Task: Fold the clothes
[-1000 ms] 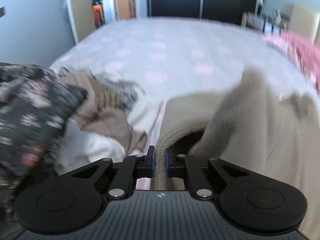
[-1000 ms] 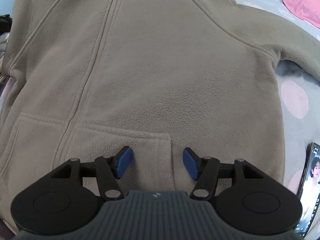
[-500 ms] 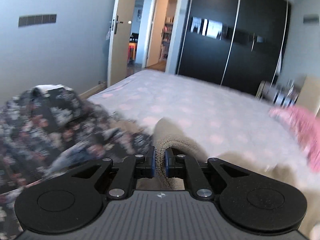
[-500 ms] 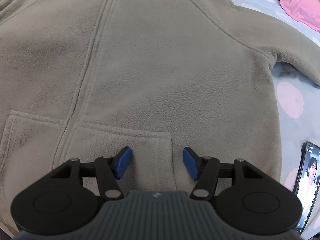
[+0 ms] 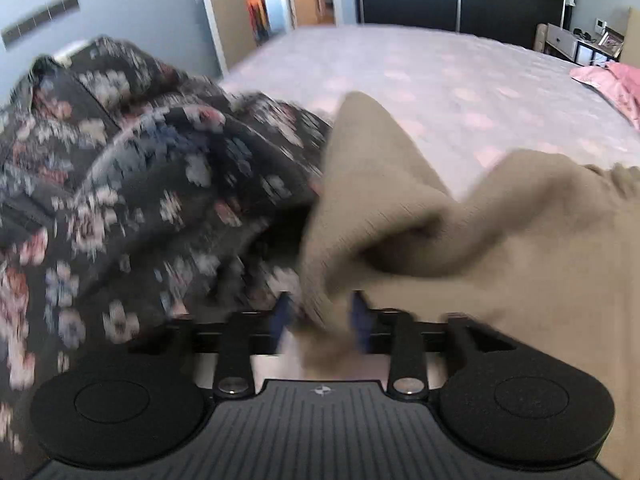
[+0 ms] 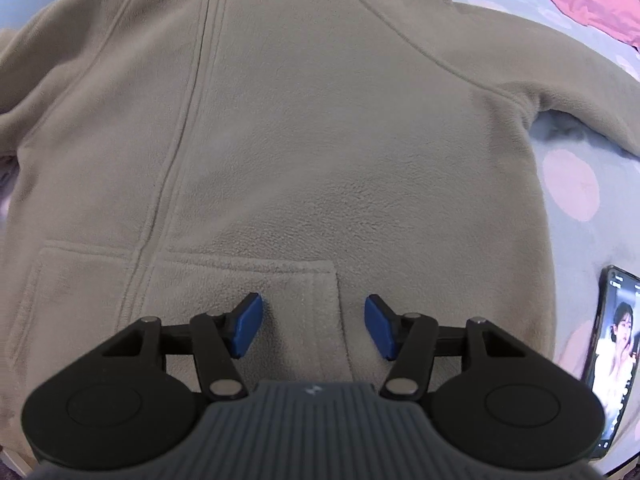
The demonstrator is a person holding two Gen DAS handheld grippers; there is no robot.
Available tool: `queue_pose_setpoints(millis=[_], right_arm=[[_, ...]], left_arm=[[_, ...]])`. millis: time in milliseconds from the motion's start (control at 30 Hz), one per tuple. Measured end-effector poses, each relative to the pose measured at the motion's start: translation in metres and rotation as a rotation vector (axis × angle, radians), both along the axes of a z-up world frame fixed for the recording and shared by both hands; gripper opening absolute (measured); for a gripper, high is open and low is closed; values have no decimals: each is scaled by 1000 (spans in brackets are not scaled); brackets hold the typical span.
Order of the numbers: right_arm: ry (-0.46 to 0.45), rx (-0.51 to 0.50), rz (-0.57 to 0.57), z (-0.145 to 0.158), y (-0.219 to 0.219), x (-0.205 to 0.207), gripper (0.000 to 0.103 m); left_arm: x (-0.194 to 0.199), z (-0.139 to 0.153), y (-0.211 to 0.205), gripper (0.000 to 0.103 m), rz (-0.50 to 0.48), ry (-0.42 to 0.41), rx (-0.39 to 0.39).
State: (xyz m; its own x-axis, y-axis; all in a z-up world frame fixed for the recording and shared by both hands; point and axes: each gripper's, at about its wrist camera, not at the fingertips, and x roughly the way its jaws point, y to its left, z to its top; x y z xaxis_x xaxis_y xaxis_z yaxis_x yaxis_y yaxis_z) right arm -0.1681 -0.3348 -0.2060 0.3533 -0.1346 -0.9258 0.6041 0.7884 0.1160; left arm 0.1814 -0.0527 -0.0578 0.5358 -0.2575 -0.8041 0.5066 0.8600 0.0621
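A beige fleece jacket [image 6: 320, 140] lies spread front-up on the bed [image 5: 460, 76], its zip seam running down the left of the right wrist view and its pocket edge just ahead of the right tool [image 6: 313, 325]. That tool's blue pads stand well apart above the pocket, gripping nothing. The left tool [image 5: 320, 318] is blurred, with a bunched fold of the same jacket [image 5: 400, 220] between its blue pads; the pads look parted around the fleece, but whether they pinch it cannot be told. A dark floral garment [image 5: 120, 184] is heaped to the left, touching the fleece. A phone [image 6: 612, 360] lies on the bedcover just right of the jacket's hem, showing a person's face; its small writing is unreadable. No label or brand can be read anywhere.
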Motion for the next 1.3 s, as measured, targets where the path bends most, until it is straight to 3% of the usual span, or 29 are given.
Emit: queue_pose_setpoints(millis=[167, 300, 500, 667, 767, 833, 900, 1100, 1200, 1233, 1267, 1300], right_arm=[[-66, 1, 11, 31, -10, -9, 60], [-129, 5, 49, 58, -32, 4, 60], [-175, -116, 157, 92, -76, 52, 61], [-237, -133, 152, 105, -126, 108, 61], [-280, -138, 139, 109, -155, 145, 63], [-308, -141, 130, 111, -174, 170, 64], [-324, -148, 144, 109, -187, 196, 72], [-198, -186, 167, 66, -216, 253, 73], [-143, -162, 169, 40, -225, 265, 71], [-133, -151, 166, 33, -227, 266, 68], [-132, -138, 164, 29, -227, 265, 59], [-132, -125, 168, 27, -226, 264, 52]], left_arm=[[-10, 16, -13, 52, -112, 116, -135], [-10, 28, -50, 52, -247, 48, -151], [5, 33, -115, 63, -389, 10, -179], [25, 15, -177, 66, -444, 40, -200], [45, -6, -213, 66, -459, 105, -182], [56, -25, -229, 66, -472, 193, -168], [66, -42, -242, 66, -477, 257, -155], [87, -85, -252, 70, -427, 369, -117], [96, -102, -247, 73, -390, 445, -149], [97, -105, -245, 66, -383, 468, -169], [98, -108, -243, 51, -375, 491, -189], [98, -110, -240, 44, -372, 507, -208]])
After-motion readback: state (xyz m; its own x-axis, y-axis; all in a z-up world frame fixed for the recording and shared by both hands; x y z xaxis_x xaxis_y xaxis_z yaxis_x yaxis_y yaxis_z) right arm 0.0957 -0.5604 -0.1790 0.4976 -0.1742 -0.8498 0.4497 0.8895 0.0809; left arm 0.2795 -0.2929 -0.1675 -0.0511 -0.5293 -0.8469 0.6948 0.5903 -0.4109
